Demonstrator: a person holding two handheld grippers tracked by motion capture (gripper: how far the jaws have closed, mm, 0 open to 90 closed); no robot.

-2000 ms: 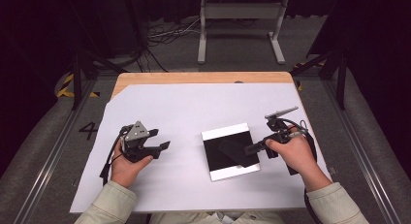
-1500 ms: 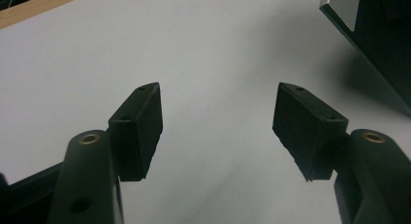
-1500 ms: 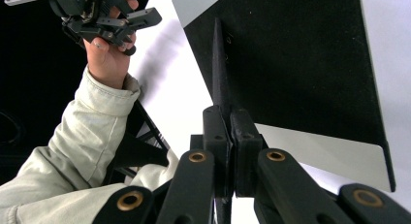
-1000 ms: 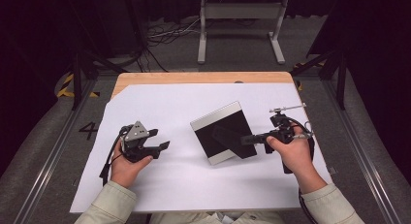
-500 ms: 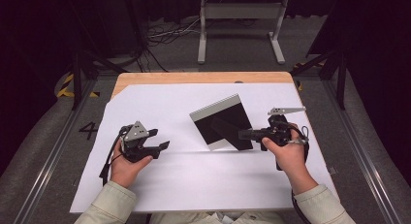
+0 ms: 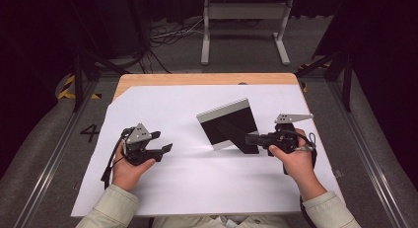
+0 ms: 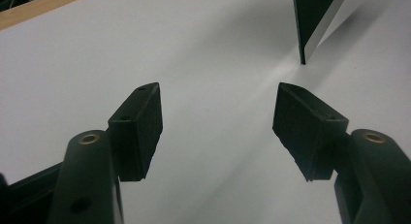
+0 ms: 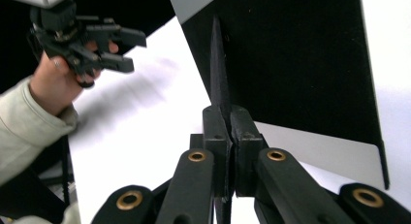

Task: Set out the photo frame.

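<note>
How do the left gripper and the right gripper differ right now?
The left gripper has its fingers wide apart, holding nothing; the right gripper is shut on the black panel's edge. The left sits low by the white sheet; the right props the panel tilted up. Both are hand-held.

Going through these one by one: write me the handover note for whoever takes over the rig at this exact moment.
Right gripper: shut on the edge of the black panel, holding it tilted up off the white sheet, one corner down.
Left gripper: open, nothing between its jaws, resting on the sheet left of the panel.
Done: panel gripped and raised on edge.
Left: probably turning it over or setting it down; keep the grip firm.
</note>
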